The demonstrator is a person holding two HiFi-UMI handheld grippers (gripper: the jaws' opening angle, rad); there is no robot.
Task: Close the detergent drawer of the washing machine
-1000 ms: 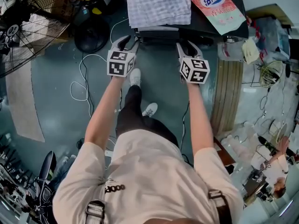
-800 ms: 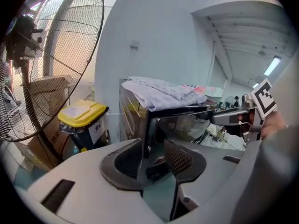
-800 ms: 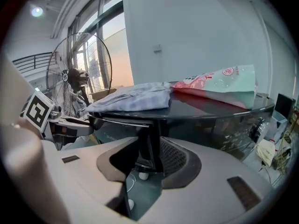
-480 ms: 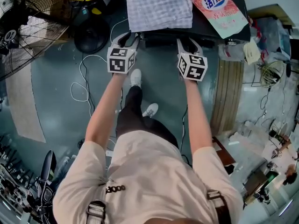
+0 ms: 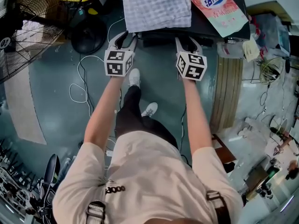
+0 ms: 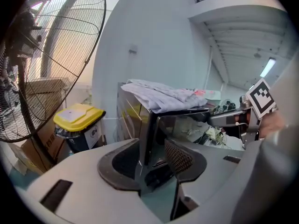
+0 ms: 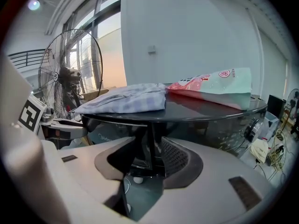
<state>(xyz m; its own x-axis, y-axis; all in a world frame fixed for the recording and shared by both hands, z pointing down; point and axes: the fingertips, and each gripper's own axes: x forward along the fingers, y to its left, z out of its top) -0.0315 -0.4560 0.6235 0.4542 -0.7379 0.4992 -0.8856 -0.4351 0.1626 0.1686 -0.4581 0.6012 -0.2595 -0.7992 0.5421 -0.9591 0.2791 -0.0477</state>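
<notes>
The washing machine [image 5: 198,28] sits at top centre of the head view, with a checked cloth [image 5: 156,6] and a detergent bag [image 5: 215,6] on its lid. The drawer [image 5: 160,38] is the dark strip at the front edge, seemingly almost flush. The left gripper [image 5: 127,37] and right gripper [image 5: 187,42] flank it. Both have their jaws spread, each straddling a dark upright edge without pinching it — the right's have just been opening.

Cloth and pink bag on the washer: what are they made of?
The cloth looks like soft, matte woven fabric: checked, with folds. The bag seems to be thin glossy plastic film: printed, with shine and creases.
</notes>
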